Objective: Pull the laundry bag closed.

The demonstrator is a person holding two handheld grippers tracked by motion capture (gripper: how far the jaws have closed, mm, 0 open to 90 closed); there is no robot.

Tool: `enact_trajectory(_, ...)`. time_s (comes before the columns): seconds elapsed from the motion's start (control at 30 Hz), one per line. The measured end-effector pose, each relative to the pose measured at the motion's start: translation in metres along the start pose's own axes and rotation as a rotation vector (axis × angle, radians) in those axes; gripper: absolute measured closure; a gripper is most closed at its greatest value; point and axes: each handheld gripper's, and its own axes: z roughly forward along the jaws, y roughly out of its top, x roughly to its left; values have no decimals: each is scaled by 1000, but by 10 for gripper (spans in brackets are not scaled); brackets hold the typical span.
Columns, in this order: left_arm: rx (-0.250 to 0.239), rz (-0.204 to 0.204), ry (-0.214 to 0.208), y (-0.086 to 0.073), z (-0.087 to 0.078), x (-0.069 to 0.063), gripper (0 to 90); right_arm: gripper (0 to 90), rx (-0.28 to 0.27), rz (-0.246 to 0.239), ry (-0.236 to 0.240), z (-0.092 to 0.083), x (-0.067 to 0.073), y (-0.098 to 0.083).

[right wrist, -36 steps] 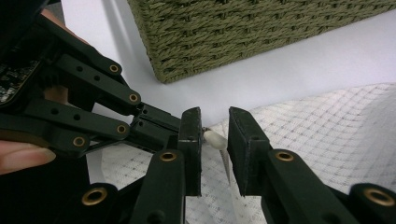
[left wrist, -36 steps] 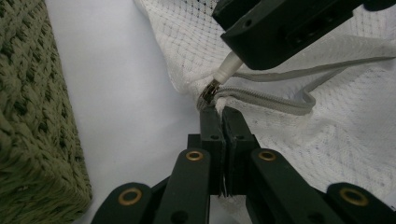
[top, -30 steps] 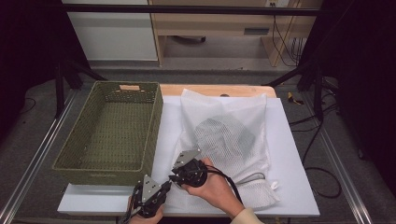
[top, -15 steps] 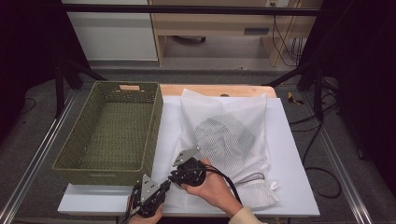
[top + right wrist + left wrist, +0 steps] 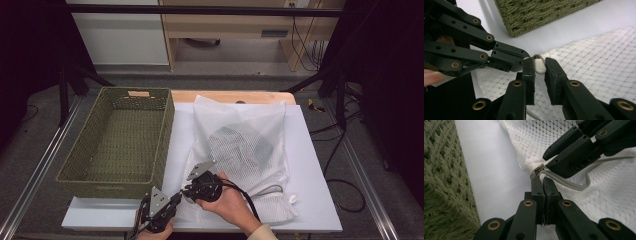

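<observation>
Nothing has moved much; your grippers stay at the mesh bag (image 5: 245,155) corner, near the white table (image 5: 310,165) edge. Left gripper (image 5: 543,181) is clenched on the bag fabric, right gripper (image 5: 539,66) parted around the zipper pull (image 5: 539,67). Green basket (image 5: 120,140) sits left.

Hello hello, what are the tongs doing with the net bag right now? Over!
Left tongs shut on bag corner. Right tongs open around white zipper pull. Mesh bag flat beside basket. Nothing blocking.

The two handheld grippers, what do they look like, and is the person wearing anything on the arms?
Both the left gripper and the right gripper are black, with linked bars joined by brass-coloured rivets and flat rectangular jaws. Each carries a grey three-cornered plate on top. A black cable trails from the right gripper toward the person. A pale beige sleeve cuff shows at the right wrist.
</observation>
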Motion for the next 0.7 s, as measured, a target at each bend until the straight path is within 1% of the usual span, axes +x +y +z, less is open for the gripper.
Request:
enact_trajectory(0.07,4,5,1,0,0,0,888,771,4,4,-3,1,0,0)
enact_trajectory(0.1,0,-3,1,0,0,1,888,767,3,9,3,1,-1,0)
enact_trajectory(0.17,3,1,0,0,0,1,888,757,8,19,10,2,-2,0)
enact_trajectory(0.2,3,-1,-1,0,-1,1,888,765,8,19,8,2,-2,0)
enact_trajectory(0.27,-7,-7,0,0,0,0,888,802,11,28,24,1,-2,0)
enact_trajectory(0.4,1,0,-1,0,-1,0,889,812,7,31,16,1,-1,1)
enact_trajectory(0.43,-10,-5,2,0,0,0,889,814,7,26,7,1,1,0)
enact_trajectory(0.47,-10,-5,2,0,0,0,890,814,7,26,7,1,1,0)
enact_trajectory(0.6,-3,3,6,0,0,0,891,816,-5,20,-33,-2,7,-1)
enact_trajectory(0.7,2,13,6,1,0,-1,892,817,-1,0,-71,-4,13,0)
